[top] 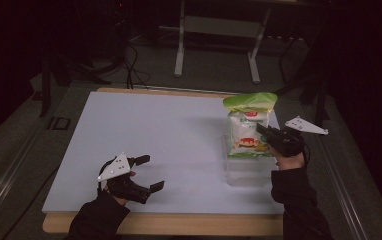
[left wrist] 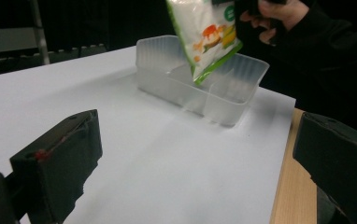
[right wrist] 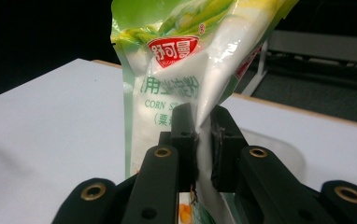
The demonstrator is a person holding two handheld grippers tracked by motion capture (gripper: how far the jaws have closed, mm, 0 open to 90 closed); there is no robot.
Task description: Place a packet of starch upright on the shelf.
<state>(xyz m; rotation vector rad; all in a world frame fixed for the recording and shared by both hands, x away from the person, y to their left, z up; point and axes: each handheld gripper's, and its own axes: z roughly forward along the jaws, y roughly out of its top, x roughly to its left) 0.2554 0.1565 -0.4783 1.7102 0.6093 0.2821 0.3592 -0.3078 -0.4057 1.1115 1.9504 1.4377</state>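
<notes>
- The right gripper (top: 263,131) is pinching a corn starch bag (top: 249,125) over the right part of the white counter (top: 169,140); in the right gripper view its jaws are closing tightly on a fold of the bag (right wrist: 167,93).
- The bag, white with a green top and a red logo, is hanging upright, its bottom edge dipping into a clear plastic container (top: 249,167) standing on the counter near the right edge.
- In the left gripper view, the bag's lower corner (left wrist: 209,42) is reaching down inside the container (left wrist: 204,84), which is showing an inner divider.
- The left gripper (top: 146,172) is resting low over the near left part of the counter, well apart from the container, its jaws standing wide with nothing between them.
- A person's dark sleeves are coming in from the near edge, one hand (top: 291,160) gripping the right gripper.
</notes>
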